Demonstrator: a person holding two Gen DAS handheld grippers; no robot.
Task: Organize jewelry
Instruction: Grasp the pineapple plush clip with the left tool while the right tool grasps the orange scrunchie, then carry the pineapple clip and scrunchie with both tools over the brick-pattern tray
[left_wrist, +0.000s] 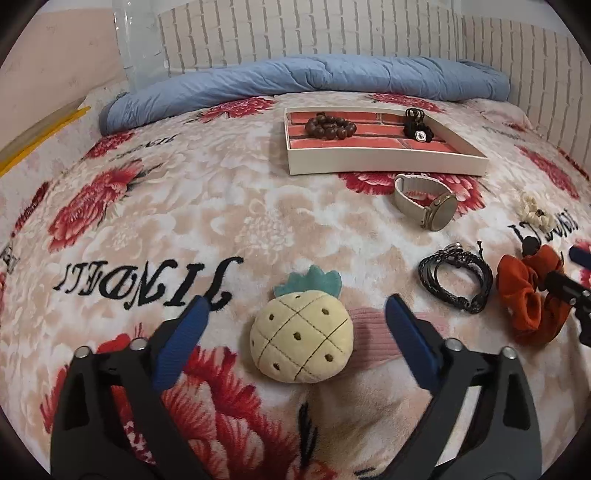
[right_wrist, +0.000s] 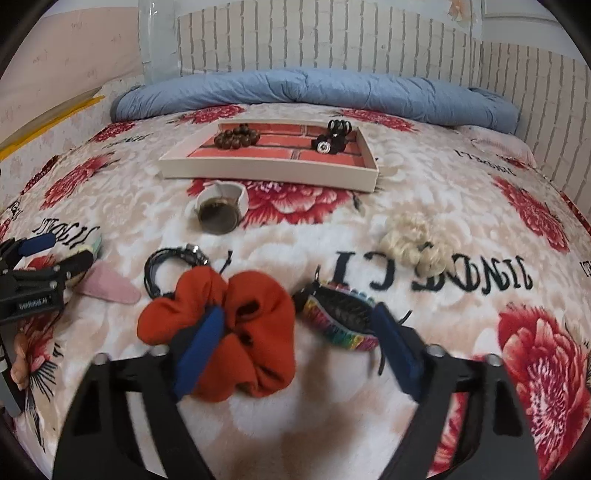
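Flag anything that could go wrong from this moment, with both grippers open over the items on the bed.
1. The left gripper straddles the pineapple plush, which lies on a pink hair clip; closing may grab both or miss the clip.
2. The right gripper spans the orange scrunchie and the rainbow bracelet; it could catch both.
3. The soft blanket may bunch into the fingers.

Bare blanket (left_wrist: 207, 192) lies left of the tray (left_wrist: 384, 164); a watch (left_wrist: 424, 201) blocks its front.
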